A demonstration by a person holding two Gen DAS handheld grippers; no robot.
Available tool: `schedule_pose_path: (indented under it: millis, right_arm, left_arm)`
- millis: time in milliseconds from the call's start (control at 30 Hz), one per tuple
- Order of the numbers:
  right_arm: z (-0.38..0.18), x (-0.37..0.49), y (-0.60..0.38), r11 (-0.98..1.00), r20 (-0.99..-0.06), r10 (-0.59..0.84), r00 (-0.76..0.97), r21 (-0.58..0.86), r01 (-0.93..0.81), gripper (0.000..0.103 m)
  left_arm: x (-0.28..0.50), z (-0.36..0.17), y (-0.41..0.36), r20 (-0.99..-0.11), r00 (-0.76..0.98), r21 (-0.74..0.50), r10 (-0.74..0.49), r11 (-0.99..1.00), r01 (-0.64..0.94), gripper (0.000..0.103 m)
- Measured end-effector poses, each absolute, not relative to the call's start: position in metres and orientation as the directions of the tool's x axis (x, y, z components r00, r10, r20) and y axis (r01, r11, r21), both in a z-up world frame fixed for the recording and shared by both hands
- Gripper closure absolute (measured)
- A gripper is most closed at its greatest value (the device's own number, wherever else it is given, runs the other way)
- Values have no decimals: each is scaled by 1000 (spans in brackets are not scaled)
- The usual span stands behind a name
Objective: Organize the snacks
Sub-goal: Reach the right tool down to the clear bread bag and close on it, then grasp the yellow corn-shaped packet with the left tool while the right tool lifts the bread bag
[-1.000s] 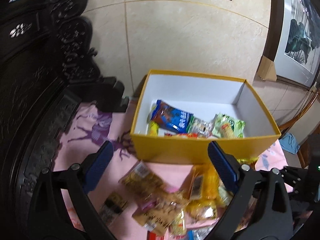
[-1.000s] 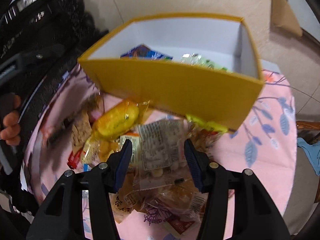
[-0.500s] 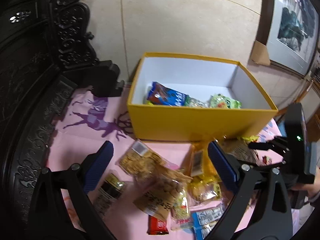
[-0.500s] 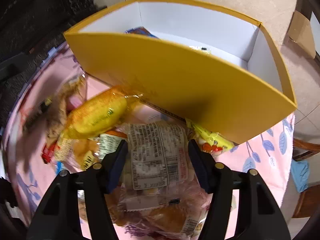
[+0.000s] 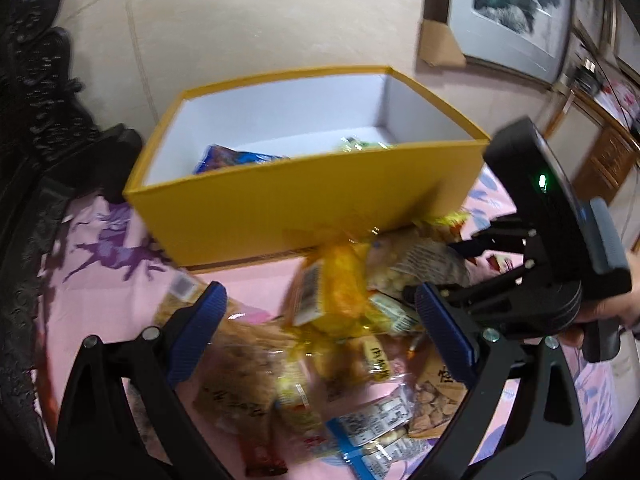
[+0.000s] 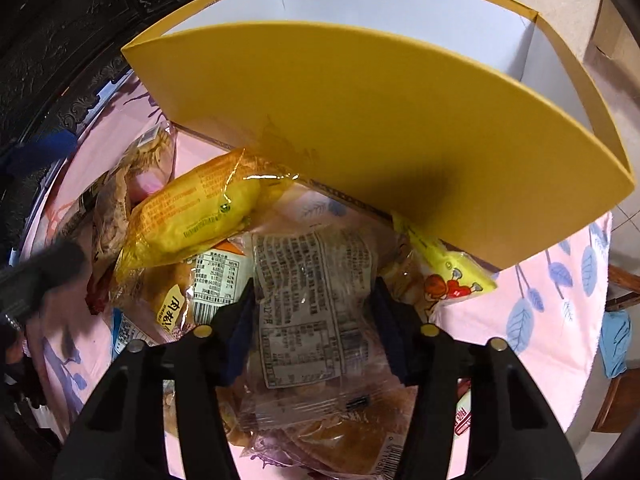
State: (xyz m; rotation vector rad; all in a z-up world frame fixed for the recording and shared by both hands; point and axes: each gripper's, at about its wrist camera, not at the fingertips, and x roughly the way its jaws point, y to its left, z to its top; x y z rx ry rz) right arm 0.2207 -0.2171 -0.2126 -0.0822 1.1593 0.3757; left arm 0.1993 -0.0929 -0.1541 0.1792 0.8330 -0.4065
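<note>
The right gripper [image 6: 314, 320], jaws just closing around the clear label-printed snack bag [image 6: 312, 300], may drag neighbouring packets; the left gripper [image 5: 320, 336] jaws stand spread, empty.

Dense black print and a barcode were seen on the white label of a clear snack bag [image 6: 316, 304] at lower centre of the right wrist view, too small to be read. A nutrition table [image 6: 214, 280] with unreadable figures was seen left of it. Chinese characters were printed on a yellow tag [image 6: 170, 308].
</note>
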Motion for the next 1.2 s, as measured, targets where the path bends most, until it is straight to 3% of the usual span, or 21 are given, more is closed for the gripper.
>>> schedule_pose_path:
  millis: [33, 133, 467, 567, 633, 767, 833, 1200]
  right_arm:
    - [-213, 220, -218, 933, -903, 256, 344, 138, -331, 58]
    - [-212, 216, -224, 931, -894, 285, 345, 172, -322, 62]
    - [-208, 197, -241, 933, -874, 329, 357, 243, -265, 63]
    - [-209, 195, -244, 933, -869, 341, 359, 267, -241, 63]
    - [-209, 194, -245, 934, -866, 343, 364, 273, -230, 63]
    - [-209, 191, -250, 935, -863, 345, 370, 282, -216, 63]
    - [-209, 189, -252, 935, -860, 346, 374, 285, -210, 63]
    - [-195, 176, -261, 938, -830, 344, 440, 289, -189, 64]
  left_arm:
    - [201, -159, -97, -754, 591, -3, -285, 902, 431, 6]
    - [206, -169, -104, -764, 571, -13, -301, 892, 453, 6]
    - [222, -183, -109, -773, 534, -72, -344, 883, 464, 7]
    - [227, -189, -109, -784, 520, -80, -339, 886, 457, 19]
    - [233, -195, -104, -799, 492, -115, -346, 891, 439, 39]
    - [236, -199, -102, -803, 491, -120, -337, 899, 420, 47]
    - [234, -198, -102, -800, 501, -102, -329, 899, 426, 58]
    - [212, -167, -85, -747, 568, -129, -347, 912, 388, 64]
